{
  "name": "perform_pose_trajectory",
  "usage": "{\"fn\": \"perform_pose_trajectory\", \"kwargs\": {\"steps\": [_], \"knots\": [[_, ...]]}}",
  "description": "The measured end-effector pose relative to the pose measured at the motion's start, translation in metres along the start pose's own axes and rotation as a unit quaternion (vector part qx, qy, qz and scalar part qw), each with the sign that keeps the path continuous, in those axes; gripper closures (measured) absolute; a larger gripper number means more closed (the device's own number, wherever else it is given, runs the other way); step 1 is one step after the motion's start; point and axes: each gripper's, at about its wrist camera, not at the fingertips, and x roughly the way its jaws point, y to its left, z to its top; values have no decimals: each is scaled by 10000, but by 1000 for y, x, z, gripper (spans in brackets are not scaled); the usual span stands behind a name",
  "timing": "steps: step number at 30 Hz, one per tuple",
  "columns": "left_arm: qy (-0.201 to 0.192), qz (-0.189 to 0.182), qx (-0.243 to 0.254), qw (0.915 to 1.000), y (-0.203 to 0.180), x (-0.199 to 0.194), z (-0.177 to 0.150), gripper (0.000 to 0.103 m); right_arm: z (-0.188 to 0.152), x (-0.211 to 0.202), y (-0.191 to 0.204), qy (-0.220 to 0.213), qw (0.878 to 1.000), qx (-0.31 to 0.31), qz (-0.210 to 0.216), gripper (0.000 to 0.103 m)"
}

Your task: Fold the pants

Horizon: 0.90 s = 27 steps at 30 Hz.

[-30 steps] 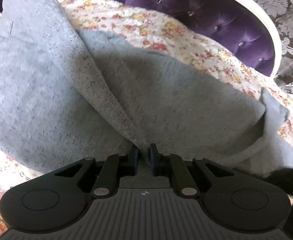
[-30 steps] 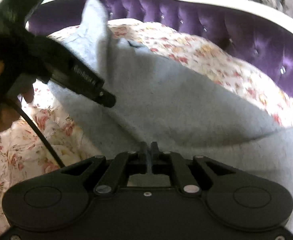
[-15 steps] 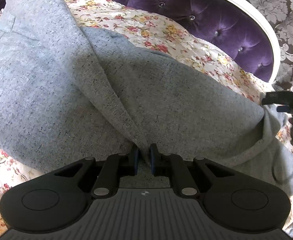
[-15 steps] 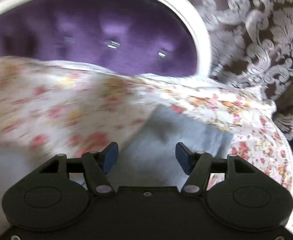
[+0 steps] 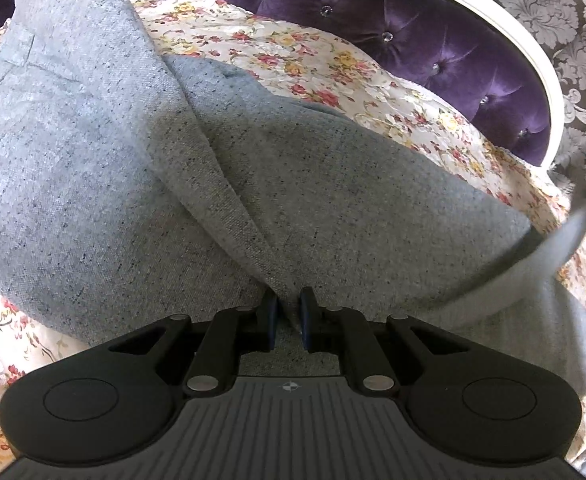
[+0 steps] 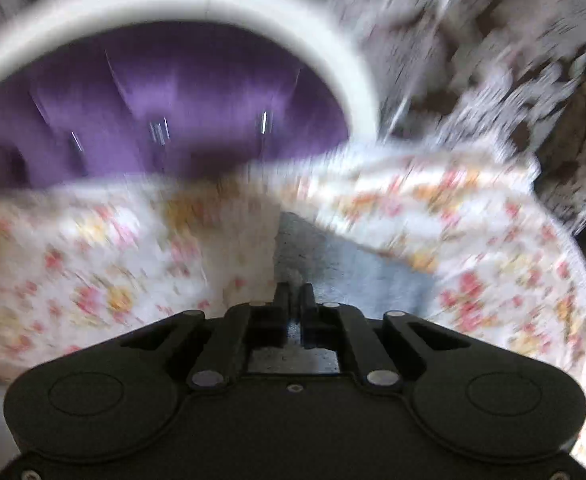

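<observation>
my right wrist view is smeared all over: the floral cover, the purple headboard and the patterned wall are streaks. i can't tell what grey cloth lies just past the right gripper. in the left wrist view, the pants run off the left edge, and their far-right tip is blurred.

Left gripper: matte black linkage arms, silver pivot pins, blue pads, ribbed grey deck behind. Right gripper: same black build, smooth deck with small screws.

One grey pants, one floral sheet, one purple headboard, two grippers
</observation>
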Motion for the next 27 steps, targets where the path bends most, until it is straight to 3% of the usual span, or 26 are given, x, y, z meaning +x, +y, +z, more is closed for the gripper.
{"fn": "perform_pose_trajectory", "kwargs": {"steps": [3,6,10,13,15,18,27], "knots": [[-9,2,-13,10000,0,0,0,91,-20,-60,-42,-363,9979,419,325,95],[-41,35,64,10000,-1,0,-2,91,-64,-86,-79,-234,9961,805,289,95],[-39,86,173,9998,-4,1,-2,91,-133,-63,-105,567,9936,974,-64,95],[-14,89,201,9998,-3,1,-1,91,-164,-43,-116,970,9877,1222,-41,94],[-16,85,223,9997,-3,1,-1,91,-173,-45,-122,877,9865,1376,116,88],[-36,92,268,9996,-3,1,-3,91,-172,-54,-134,891,9840,1527,231,68],[2,104,325,9994,-4,1,-1,91,-183,-53,-168,831,9643,2434,632,69]]}}
